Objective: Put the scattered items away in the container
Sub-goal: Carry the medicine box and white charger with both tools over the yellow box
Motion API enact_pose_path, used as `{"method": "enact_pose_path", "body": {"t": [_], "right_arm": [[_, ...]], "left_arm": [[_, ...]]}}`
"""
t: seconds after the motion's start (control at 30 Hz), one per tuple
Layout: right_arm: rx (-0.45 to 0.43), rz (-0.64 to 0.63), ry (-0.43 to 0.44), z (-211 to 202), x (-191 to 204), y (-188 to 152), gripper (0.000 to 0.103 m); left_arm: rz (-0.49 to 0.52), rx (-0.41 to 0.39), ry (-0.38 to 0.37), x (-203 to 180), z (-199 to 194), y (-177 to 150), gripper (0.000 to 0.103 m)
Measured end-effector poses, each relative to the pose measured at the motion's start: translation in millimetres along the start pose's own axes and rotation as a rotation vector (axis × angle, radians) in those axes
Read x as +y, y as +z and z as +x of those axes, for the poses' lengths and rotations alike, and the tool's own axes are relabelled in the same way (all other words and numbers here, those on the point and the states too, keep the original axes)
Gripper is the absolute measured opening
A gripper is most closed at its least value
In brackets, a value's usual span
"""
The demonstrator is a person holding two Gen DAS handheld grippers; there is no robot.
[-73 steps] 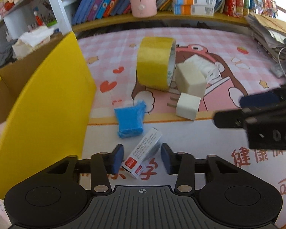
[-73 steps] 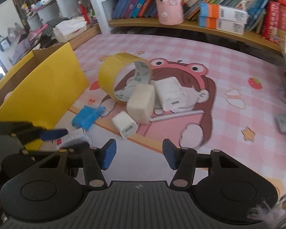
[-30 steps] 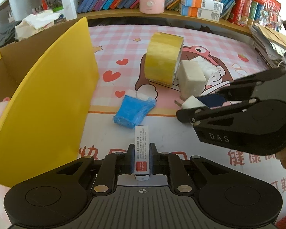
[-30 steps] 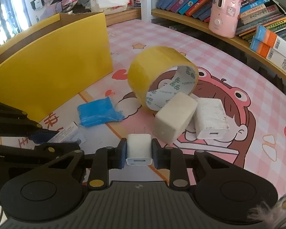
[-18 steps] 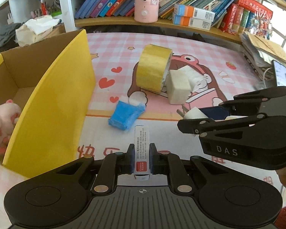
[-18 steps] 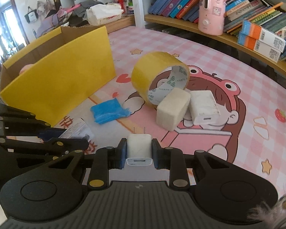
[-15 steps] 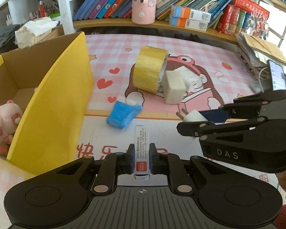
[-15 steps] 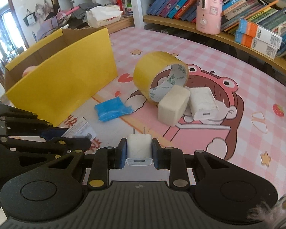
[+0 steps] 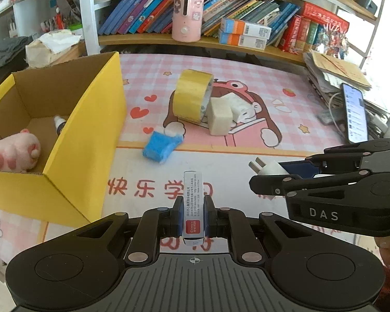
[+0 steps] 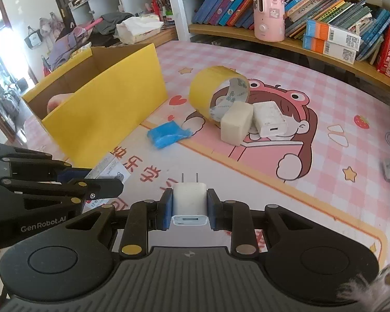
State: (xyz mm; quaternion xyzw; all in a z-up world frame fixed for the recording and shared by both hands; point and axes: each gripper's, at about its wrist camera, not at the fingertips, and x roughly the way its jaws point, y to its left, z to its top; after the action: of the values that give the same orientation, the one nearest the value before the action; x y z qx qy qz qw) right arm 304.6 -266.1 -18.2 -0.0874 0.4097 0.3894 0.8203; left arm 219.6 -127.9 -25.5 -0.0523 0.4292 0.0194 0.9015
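While its 2 blue pads press on the long sides of a small white box (image 9: pixel 193 202) with a red label, the left gripper (image 9: pixel 193 214) is clamped tight around it, the box standing on edge and sticking out forward past the fingertips. The right gripper (image 10: pixel 189 205) is likewise closed hard on a white plug adapter (image 10: pixel 189 199), whose 2 metal prongs point away from the camera. Both tools tilt downward toward the pink cartoon mat (image 10: pixel 325 98) and are held above it, side by side, the right one crossing the right edge of the left view. The yellow cardboard box (image 9: pixel 91 119) sits to the left, open on top, with a pink plush toy (image 9: pixel 13 153) and a small bottle (image 9: pixel 59 123) inside. Left on the mat are a roll of yellow tape (image 9: pixel 192 96), a cream block (image 10: pixel 235 126) leaning on it, a white charger (image 10: pixel 269 121) touching that block, and a blue packet (image 9: pixel 161 147) nearer the container.
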Motion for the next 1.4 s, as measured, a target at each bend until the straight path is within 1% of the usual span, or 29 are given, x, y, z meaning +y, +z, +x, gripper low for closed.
{"method": "enact_pose_path", "body": {"t": [0.2, 0.43, 0.7, 0.97, 1.13, 1.4], "right_arm": [[-0.029, 0.007, -0.041, -13, 10, -4, 0.025], [-0.041, 0.043, -0.102, -25, 32, -14, 0.025], [-0.077, 0.098, -0.205, -45, 87, -35, 0.025], [-0.094, 0.141, -0.267, -57, 157, -62, 0.025], [-0.110, 0.167, -0.280, -58, 195, -75, 0.025], [-0.111, 0.156, -0.275, -53, 240, -75, 0.025]], "left_arm": [[0.016, -0.028, -0.026, 1, -15, -6, 0.013], [0.053, -0.055, -0.092, 10, -31, -19, 0.013], [0.119, -0.084, -0.191, 38, -61, -45, 0.013], [0.146, -0.101, -0.252, 77, -96, -77, 0.013], [0.166, -0.106, -0.260, 103, -113, -95, 0.013], [0.153, -0.113, -0.250, 140, -132, -111, 0.013]]}}
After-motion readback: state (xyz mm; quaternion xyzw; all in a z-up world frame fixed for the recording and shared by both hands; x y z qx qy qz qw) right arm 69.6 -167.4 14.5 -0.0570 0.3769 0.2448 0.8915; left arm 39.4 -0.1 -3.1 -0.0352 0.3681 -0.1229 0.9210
